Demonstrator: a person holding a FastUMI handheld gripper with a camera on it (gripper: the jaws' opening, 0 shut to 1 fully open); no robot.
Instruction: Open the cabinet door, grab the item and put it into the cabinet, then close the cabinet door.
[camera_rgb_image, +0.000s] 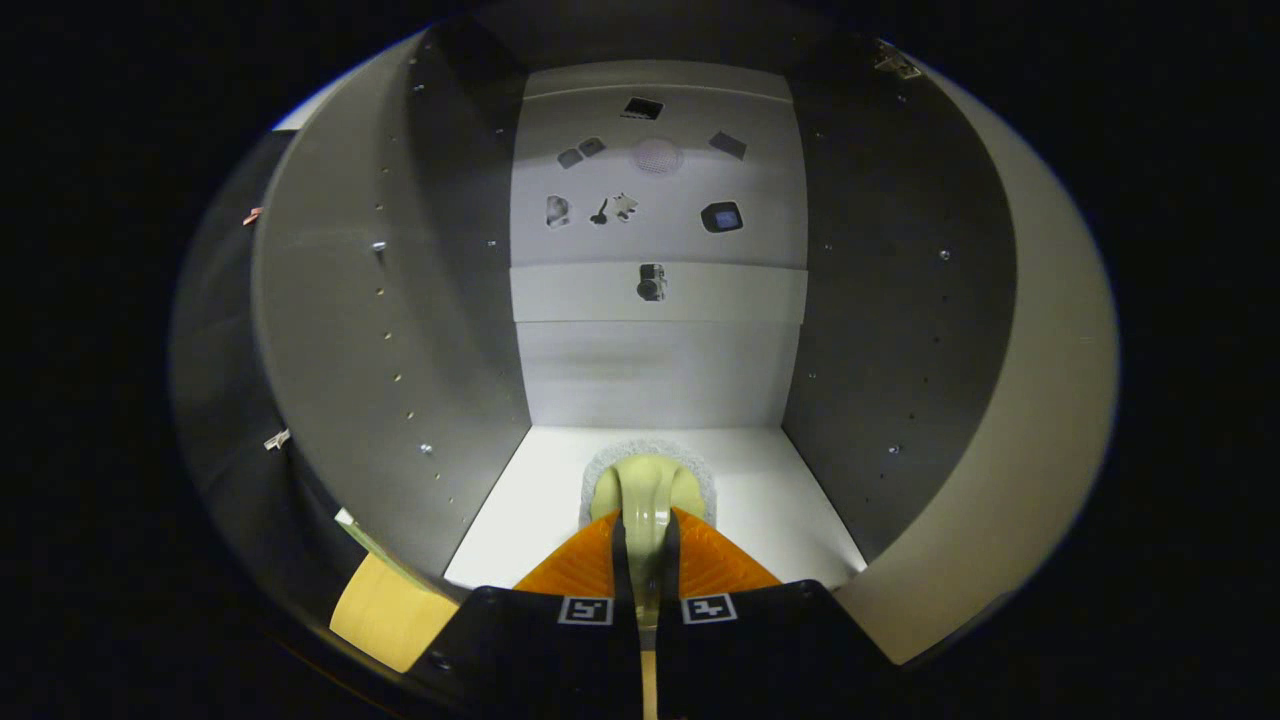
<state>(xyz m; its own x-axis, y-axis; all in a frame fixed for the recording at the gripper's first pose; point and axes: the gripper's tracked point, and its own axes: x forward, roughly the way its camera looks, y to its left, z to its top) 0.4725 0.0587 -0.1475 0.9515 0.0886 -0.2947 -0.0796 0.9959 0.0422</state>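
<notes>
I'm looking straight into the cabinet (400, 330) from its mouth. The gripper (646, 545) is reaching in over the front edge of the white cabinet floor (790, 510).

The fingers (580, 565) are closed on the item (648, 490) — a pale yellow-green brush with a narrow handle running back between the two fingers, both pressing on it from either side. Its rounded head sticks out just ahead of the fingertips, and under the head there is a grey-white bristle pad (650, 452). The pad looks to be down on the cabinet floor, but I can't tell for certain whether it's touching or just above.

So the item is inside the cabinet, roughly centred between the side walls and well short of the back wall (655, 375).

The back wall is white with a horizontal ledge (730, 292) across it; a small dark fitting (651, 282) sits on the ledge. Above it are several small dark stickers or cut-outs (722, 216) — too small to identify. The left and right side walls are grey with rows of shelf-pin holes (398, 378).

A strip of light wood surface (385, 610) shows outside the cabinet, below its left wall. The right cabinet edge panel (1030, 420) is pale beige.
</notes>
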